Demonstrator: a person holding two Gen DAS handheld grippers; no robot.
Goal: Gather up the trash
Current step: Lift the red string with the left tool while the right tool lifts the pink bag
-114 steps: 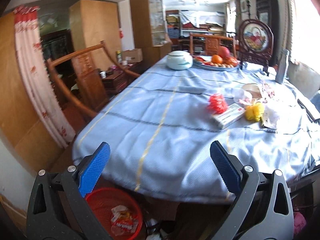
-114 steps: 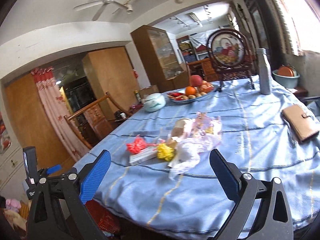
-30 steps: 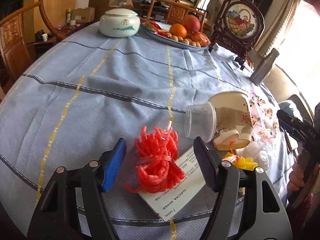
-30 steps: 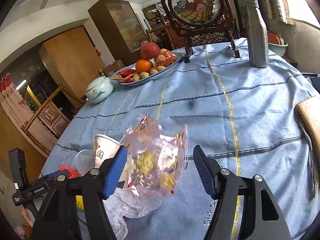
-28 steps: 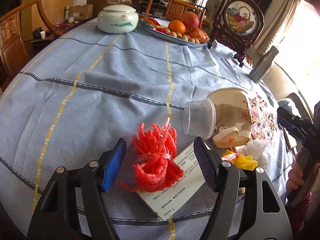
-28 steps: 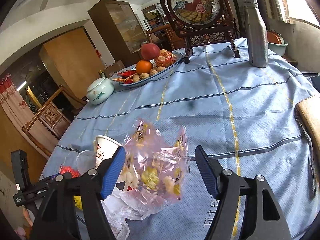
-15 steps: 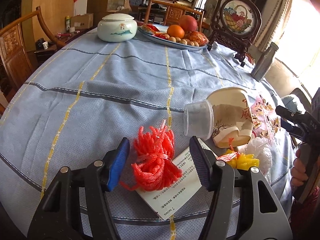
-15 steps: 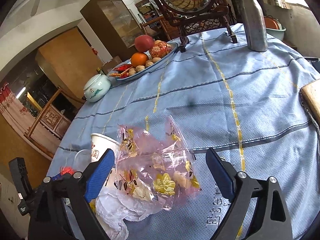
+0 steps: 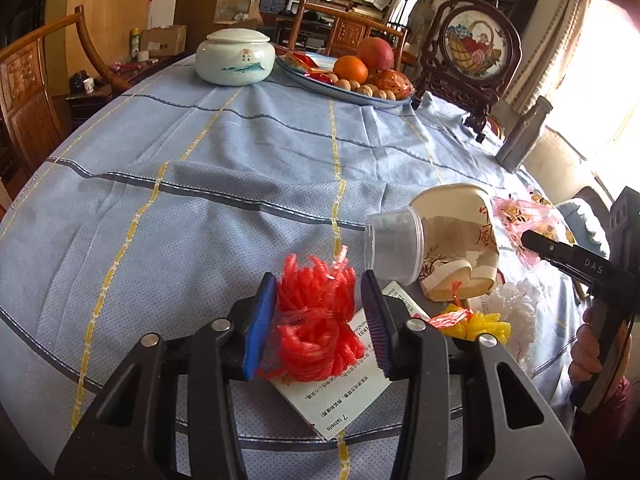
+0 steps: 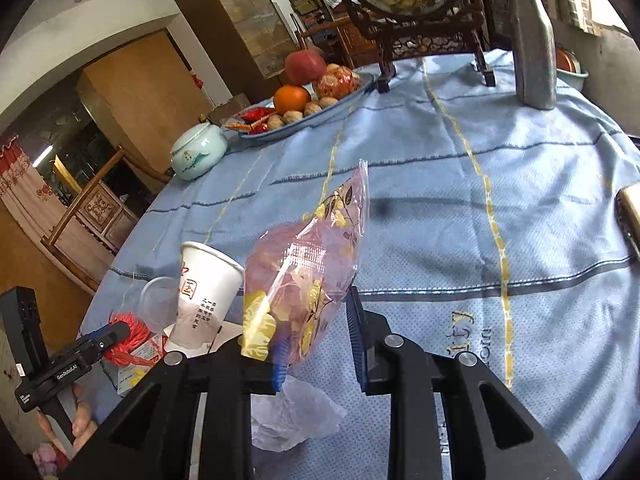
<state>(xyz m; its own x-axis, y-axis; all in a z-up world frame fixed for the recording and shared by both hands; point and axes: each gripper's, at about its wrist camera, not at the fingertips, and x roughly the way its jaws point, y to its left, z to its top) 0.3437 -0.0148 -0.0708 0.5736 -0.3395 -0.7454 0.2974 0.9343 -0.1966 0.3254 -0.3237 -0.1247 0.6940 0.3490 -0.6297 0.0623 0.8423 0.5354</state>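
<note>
In the left wrist view, my left gripper (image 9: 318, 284) has its blue pads pressing a red mesh net (image 9: 316, 328) from both sides, jaws still closing. The net lies on a white printed leaflet (image 9: 340, 396). Beside it lie a clear plastic cup (image 9: 394, 246), a tipped paper cup (image 9: 460, 240) and a yellow net (image 9: 476, 324). In the right wrist view, my right gripper (image 10: 316, 316) is closing on a pink flowered plastic bag (image 10: 308, 264), which stands bunched between the pads. Crumpled white plastic (image 10: 292, 416) lies under it. The paper cup (image 10: 208, 292) stands just to the left.
On the blue tablecloth (image 9: 200, 184), far side, are a ceramic jar (image 9: 235, 56), a fruit plate (image 9: 352, 92), a framed ornament (image 9: 476, 48) and a metal bottle (image 9: 524, 136). A tan wallet (image 10: 630, 208) lies at the right edge. A wooden chair (image 9: 28, 92) stands left.
Left jaws narrowed onto the red net. Right jaws widened, then came together on the pink bag, which went from spread out to bunched upright.
</note>
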